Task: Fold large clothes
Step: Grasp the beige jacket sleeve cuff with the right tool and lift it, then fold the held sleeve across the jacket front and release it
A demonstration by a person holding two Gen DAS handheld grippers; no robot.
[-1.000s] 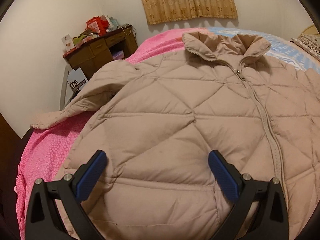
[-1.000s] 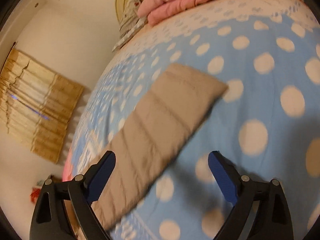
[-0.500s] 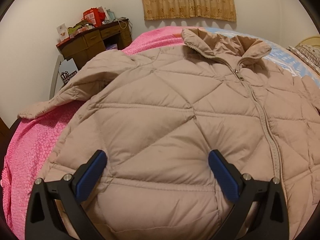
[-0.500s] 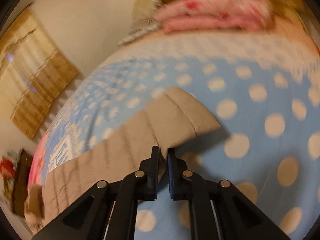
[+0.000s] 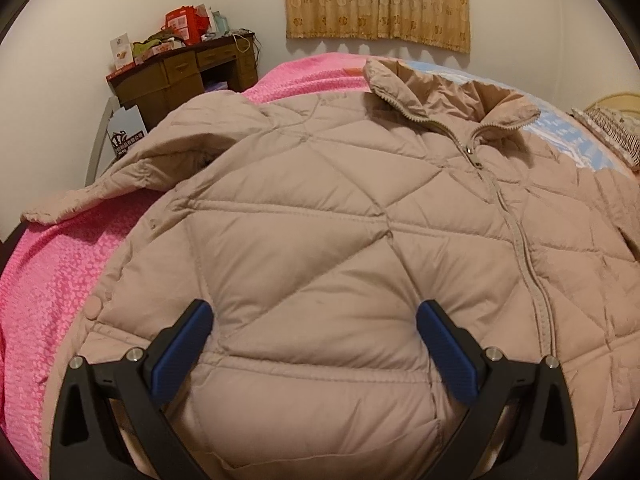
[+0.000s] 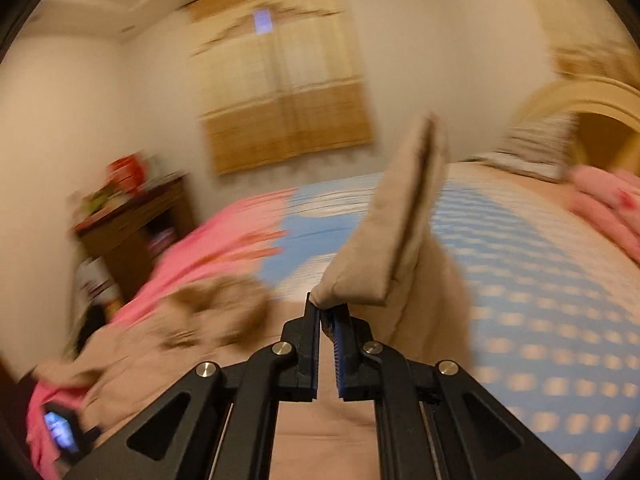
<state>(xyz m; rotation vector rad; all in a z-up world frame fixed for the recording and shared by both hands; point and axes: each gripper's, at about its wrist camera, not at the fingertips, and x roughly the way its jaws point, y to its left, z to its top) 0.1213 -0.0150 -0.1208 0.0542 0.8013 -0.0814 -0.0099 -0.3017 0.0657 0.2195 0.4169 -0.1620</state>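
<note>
A beige quilted jacket [image 5: 320,240] lies face up on the bed, zipped, collar toward the far wall. One sleeve [image 5: 132,176] stretches left over the pink bedspread. My left gripper [image 5: 314,336] is open and hovers over the jacket's lower front, touching nothing. My right gripper [image 6: 327,312] is shut on the cuff end of the jacket's other sleeve [image 6: 396,224] and holds it lifted above the bed, the cuff standing upright. The jacket body [image 6: 160,352] shows blurred at lower left in the right wrist view.
The bed has a pink bedspread [image 5: 52,280] and a blue dotted sheet [image 6: 540,300]. A cluttered wooden desk [image 5: 180,76] stands by the far left wall. Curtains [image 5: 376,0] hang on the far wall. Pillows and a folded pink blanket [image 6: 608,200] lie at the headboard.
My right gripper closed on the sleeve cuff, lifted it off the blue sheet and swung left toward the jacket body. My left gripper moved slightly closer over the jacket, still open.
</note>
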